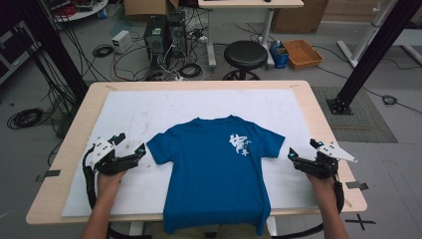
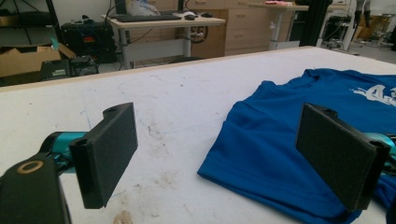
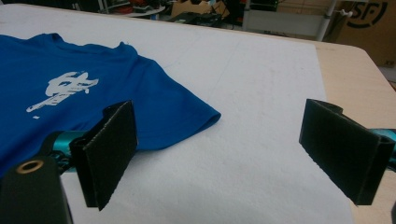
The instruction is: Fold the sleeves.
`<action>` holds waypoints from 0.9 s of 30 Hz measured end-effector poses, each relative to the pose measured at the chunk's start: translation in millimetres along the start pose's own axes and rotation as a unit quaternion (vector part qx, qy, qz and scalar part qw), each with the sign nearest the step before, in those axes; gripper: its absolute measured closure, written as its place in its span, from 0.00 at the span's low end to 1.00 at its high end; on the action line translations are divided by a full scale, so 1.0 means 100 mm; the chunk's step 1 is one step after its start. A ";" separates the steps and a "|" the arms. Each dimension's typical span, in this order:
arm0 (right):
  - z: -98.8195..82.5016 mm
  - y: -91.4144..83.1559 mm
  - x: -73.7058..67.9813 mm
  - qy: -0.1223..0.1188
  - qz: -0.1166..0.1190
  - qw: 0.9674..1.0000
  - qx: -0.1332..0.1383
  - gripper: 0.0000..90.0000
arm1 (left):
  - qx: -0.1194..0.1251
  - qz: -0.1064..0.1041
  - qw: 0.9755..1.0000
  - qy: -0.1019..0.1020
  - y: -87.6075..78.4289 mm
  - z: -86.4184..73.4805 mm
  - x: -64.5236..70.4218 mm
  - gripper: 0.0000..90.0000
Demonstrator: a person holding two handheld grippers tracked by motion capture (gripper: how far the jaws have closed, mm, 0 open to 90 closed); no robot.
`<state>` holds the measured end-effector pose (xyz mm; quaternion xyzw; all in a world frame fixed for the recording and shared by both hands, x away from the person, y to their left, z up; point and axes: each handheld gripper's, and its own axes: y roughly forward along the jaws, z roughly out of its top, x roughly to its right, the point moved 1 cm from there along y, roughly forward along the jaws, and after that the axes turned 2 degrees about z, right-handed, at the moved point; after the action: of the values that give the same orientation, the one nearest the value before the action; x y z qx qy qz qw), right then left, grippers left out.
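Blue cotton-looking t-shirt point(image 1: 214, 169) is spread flat, front up, in the middle of the surface point(image 1: 149, 107), with the white print point(image 1: 240, 144) showing on the chest and the hem hanging a bit over the near edge toward the person. Looks like it's laid out this way on purpose: both short sleeves stick out to the sides, so each one has a clean edge to grab. The left gripper point(image 1: 132, 149) sits just beside the left sleeve point(image 1: 158, 148), fingers point(image 2: 105, 156) wide apart with nothing between them; in the left gripper view the sleeve hem lies right in front of the far finger, close but not pinched. The right gripper point(image 1: 303, 158) mirrors that on the other side, near the right sleeve point(image 3: 187, 114), its fingers point(image 3: 107, 149) also spread and holding nothing, just bare white mat between them. Both are held low and roughly level, pointing inward at the shirt, which to me reads like the setup for taking a sleeve each and starting a fold. The white mat point(image 3: 261, 93) covers most of the wooden top, so the fabric should slide easily. Further back on the floor there's a black stool point(image 1: 245, 56), a cardboard tray point(image 1: 302, 53) and a tangle of cables point(image 1: 124, 59), all well apart from the work.
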<state>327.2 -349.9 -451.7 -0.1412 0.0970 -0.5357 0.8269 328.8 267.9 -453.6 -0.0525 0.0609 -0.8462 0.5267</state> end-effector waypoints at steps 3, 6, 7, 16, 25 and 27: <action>0.00 0.00 0.00 0.001 0.000 1.000 0.001 0.12 | 0.000 0.000 1.000 0.002 0.00 0.00 0.00 0.15; 0.00 0.00 0.00 0.001 0.000 1.000 0.001 0.12 | -0.001 0.001 1.000 0.003 0.00 0.00 0.01 0.15; 0.00 0.00 0.00 0.002 0.000 1.000 0.001 0.12 | -0.002 0.002 1.000 0.004 0.00 0.00 0.01 0.15; 0.00 0.00 0.01 0.004 -0.001 1.000 0.002 0.12 | -0.003 0.004 1.000 0.007 0.01 0.00 0.01 0.15; 0.01 0.04 0.08 0.047 -0.004 0.999 -0.019 0.12 | -0.007 0.010 1.000 0.002 0.02 0.00 0.01 0.15; 0.01 0.04 0.09 0.047 -0.004 0.999 -0.018 0.12 | -0.007 0.011 1.000 0.002 0.01 0.00 0.01 0.15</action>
<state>334.4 -356.1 -451.8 -0.1314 0.1452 -0.5435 0.8162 329.8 266.3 -453.4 -0.0534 0.0685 -0.8402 0.5353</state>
